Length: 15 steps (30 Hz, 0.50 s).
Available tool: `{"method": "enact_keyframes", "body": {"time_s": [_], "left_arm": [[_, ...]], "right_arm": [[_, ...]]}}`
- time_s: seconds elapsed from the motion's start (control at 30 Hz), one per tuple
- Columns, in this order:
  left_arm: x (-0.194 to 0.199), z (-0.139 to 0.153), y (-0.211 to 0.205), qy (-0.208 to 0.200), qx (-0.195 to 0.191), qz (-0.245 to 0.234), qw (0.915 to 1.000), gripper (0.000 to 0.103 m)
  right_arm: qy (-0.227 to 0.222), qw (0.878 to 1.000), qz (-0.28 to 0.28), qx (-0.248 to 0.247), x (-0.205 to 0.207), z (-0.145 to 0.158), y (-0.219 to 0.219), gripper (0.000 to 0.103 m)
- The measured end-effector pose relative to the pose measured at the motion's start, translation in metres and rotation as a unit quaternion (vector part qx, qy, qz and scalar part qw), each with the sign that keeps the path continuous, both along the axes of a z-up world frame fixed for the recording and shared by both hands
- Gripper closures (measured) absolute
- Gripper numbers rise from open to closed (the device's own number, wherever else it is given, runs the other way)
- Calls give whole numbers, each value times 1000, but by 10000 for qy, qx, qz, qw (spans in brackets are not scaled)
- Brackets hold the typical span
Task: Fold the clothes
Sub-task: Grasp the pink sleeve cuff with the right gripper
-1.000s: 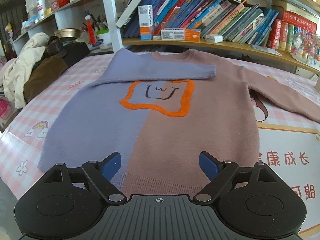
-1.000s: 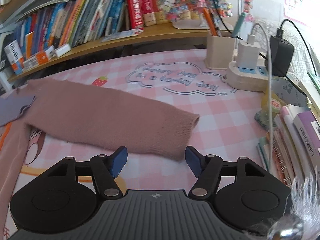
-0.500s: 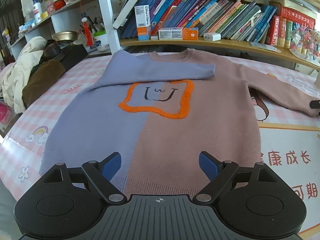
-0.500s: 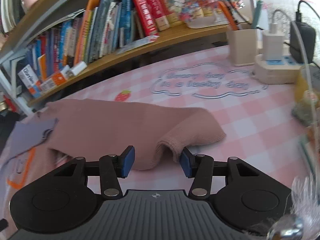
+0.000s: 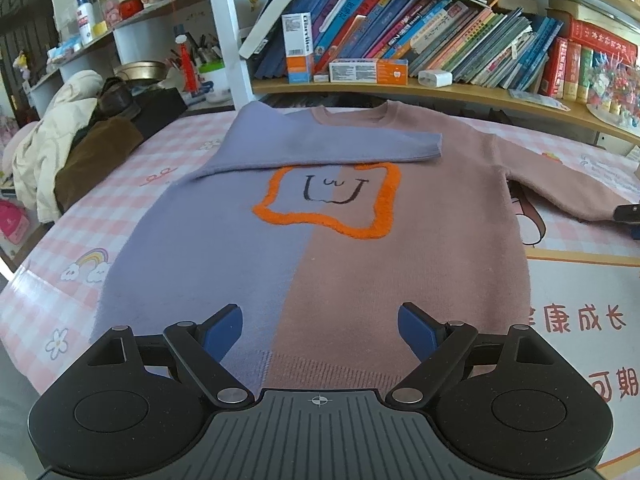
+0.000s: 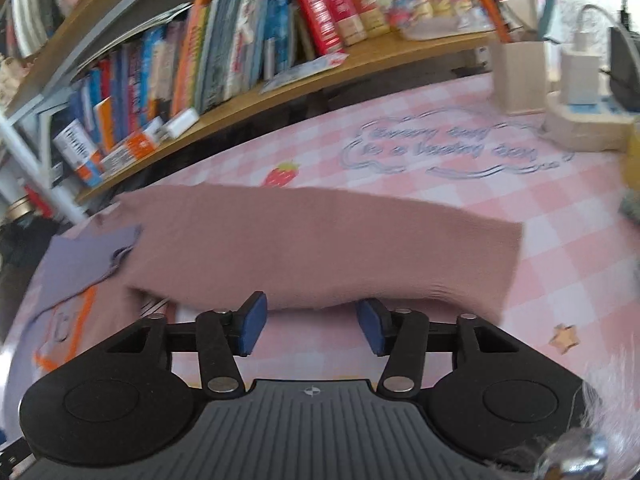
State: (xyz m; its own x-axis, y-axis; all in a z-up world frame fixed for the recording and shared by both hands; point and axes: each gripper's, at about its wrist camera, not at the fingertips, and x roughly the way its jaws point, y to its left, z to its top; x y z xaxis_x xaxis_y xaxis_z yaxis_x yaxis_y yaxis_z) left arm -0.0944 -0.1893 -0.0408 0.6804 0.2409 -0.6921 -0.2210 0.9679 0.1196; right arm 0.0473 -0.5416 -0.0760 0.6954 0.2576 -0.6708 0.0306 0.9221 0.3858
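A half lilac, half pink sweater (image 5: 320, 260) lies face up on the pink checked table (image 5: 580, 280). Its lilac sleeve (image 5: 320, 148) is folded across the chest above an orange-framed face. The pink sleeve (image 5: 560, 192) stretches out to the right. My left gripper (image 5: 320, 330) hovers open over the hem, holding nothing. In the right wrist view my right gripper (image 6: 312, 320) stands half closed, its blue fingertips pinching the near edge of the pink sleeve (image 6: 320, 248), which looks slightly raised. The cuff (image 6: 512, 248) hangs off to the right. A dark bit of the right gripper (image 5: 630, 214) shows at the sleeve's end.
A long bookshelf (image 5: 440, 88) runs along the table's far edge. Piled coats (image 5: 60, 148) sit at the far left. A beige pen holder (image 6: 520, 76) and a power strip (image 6: 588, 128) with cables stand at the far right.
My right gripper narrowed onto the pink sleeve near its cuff, bunching it, then rolled and shifted; the sleeve now spreads wider in its view. The left gripper and sweater body stayed put.
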Motion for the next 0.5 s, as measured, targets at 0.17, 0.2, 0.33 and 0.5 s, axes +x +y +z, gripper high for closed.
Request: {"method": "enact_keyframes", "body": {"time_s": [0.17, 0.2, 0.33, 0.5], "left_arm": [[-2, 0, 5, 15, -29, 76, 10000, 15], [-3, 0, 4, 13, -33, 71, 10000, 15], [-3, -1, 3, 20, -50, 11, 10000, 15], [-4, -1, 1, 15, -42, -45, 10000, 15]], "right_arm": [[52, 9994, -330, -8, 1, 0, -20, 56], [61, 9992, -388, 23, 0, 1, -24, 56], [80, 9983, -536, 190, -3, 2, -37, 51], [149, 9957, -768, 495, -5, 1, -49, 39]]}}
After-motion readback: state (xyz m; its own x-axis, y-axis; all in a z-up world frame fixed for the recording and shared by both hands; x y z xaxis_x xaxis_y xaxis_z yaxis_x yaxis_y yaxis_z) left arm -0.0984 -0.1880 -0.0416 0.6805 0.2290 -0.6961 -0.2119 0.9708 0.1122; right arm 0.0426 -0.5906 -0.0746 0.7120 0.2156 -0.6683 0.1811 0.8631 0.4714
